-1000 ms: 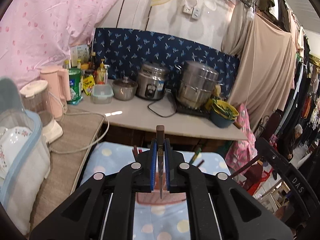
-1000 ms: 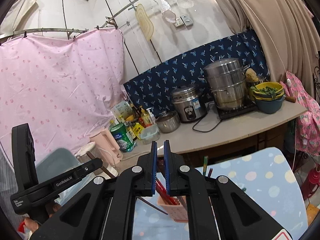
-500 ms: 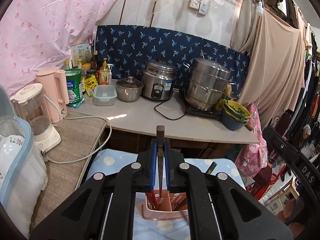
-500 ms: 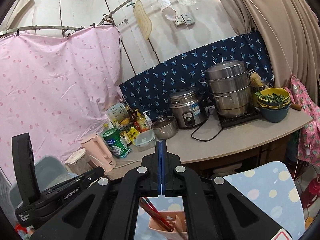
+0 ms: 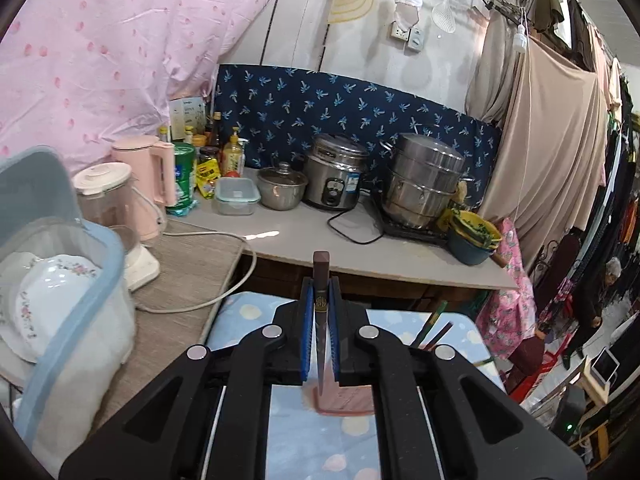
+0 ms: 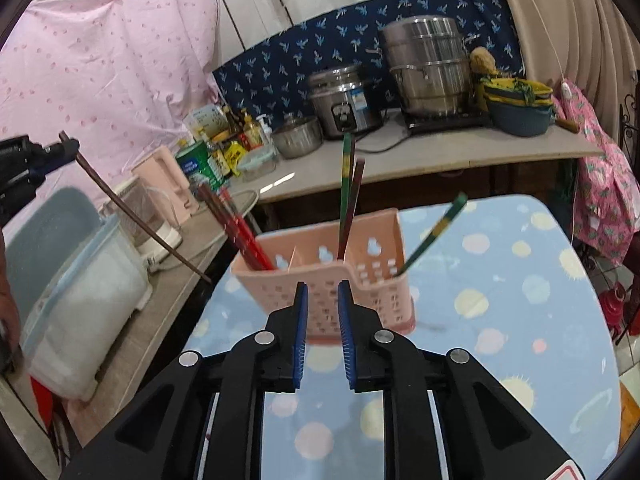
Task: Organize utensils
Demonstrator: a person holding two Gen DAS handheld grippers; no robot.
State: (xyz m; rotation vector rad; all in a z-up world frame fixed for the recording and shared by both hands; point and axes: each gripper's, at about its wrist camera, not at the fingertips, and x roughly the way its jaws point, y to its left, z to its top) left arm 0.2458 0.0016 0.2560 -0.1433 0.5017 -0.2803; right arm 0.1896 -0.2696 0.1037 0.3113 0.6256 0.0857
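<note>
My left gripper (image 5: 321, 292) is shut on a dark brown chopstick (image 5: 321, 312), held upright above a pink perforated utensil basket (image 5: 344, 402). In the right wrist view the same left gripper (image 6: 60, 150) shows at far left, with the chopstick (image 6: 136, 210) slanting down toward the basket (image 6: 320, 280). The basket stands on a blue dotted table (image 6: 500, 320) and holds red chopsticks (image 6: 236, 228), a green and brown pair (image 6: 348, 192) and a green one (image 6: 436, 232). My right gripper (image 6: 322, 300) is open and empty, just in front of the basket.
A blue-rimmed plastic bin with plates (image 5: 48, 292) stands at the left. Behind the table, a counter (image 5: 320, 240) carries a rice cooker (image 5: 334, 176), steamer pot (image 5: 424, 180), kettle (image 5: 148, 172), blender (image 5: 108, 208), bottles and bowls (image 5: 472, 236). Clothes (image 5: 560, 140) hang at right.
My right gripper has opened from shut and tilted down toward the basket. My left gripper keeps its hold on the chopstick and has shifted slightly over the basket.
</note>
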